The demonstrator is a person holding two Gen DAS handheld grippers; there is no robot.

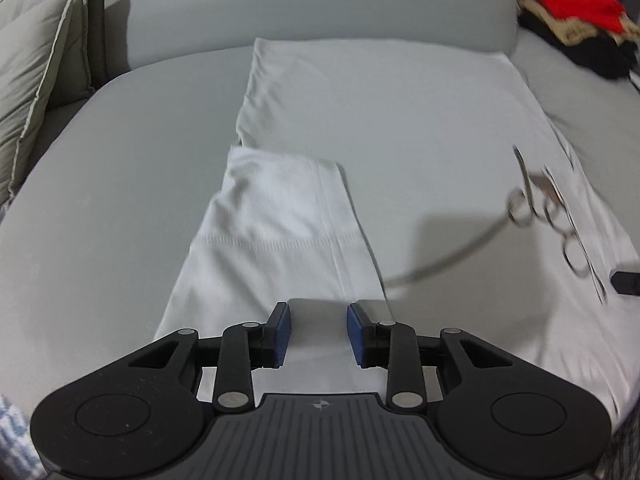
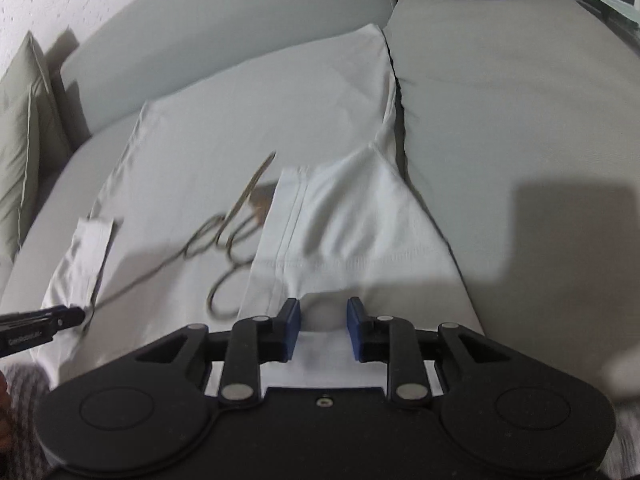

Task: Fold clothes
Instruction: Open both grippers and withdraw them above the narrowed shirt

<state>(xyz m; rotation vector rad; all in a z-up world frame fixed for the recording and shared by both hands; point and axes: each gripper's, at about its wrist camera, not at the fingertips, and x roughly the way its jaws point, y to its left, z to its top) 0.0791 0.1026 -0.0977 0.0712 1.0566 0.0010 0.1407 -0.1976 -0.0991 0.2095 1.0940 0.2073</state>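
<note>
A white shirt (image 1: pixel 384 120) lies spread flat on a grey sofa (image 1: pixel 120 168), its knit smooth and soft, with a few low creases. In the left wrist view one sleeve (image 1: pixel 276 232) is folded inward over the body, a long tapering panel with a stitched hem band running across it and a seam down its length. In the right wrist view the other sleeve (image 2: pixel 352 224) is folded in the same way, its hem stitching and double seam plain to see; the shirt's far edge runs along the gap between two seat cushions (image 2: pixel 520 120).

The left gripper (image 1: pixel 319 334) hovers low over the near end of its sleeve, black linkage arms spread, blue ribbed pads (image 1: pixel 280 334) apart — nothing between them. The right gripper (image 2: pixel 323 330) sits likewise over the near end of its sleeve, jaws parted, white cloth showing beneath the gap but not pinched.

A thin metal chain (image 2: pixel 228 236) with looped rings swings blurred above the shirt's middle; in the right wrist view it runs to the tip of the left gripper at the frame's left edge.

A quilted grey pillow (image 1: pixel 32 80) leans at the sofa's left end. At the far right lies a heap of clothes (image 1: pixel 576 24) — red on top, black and tan below.
</note>
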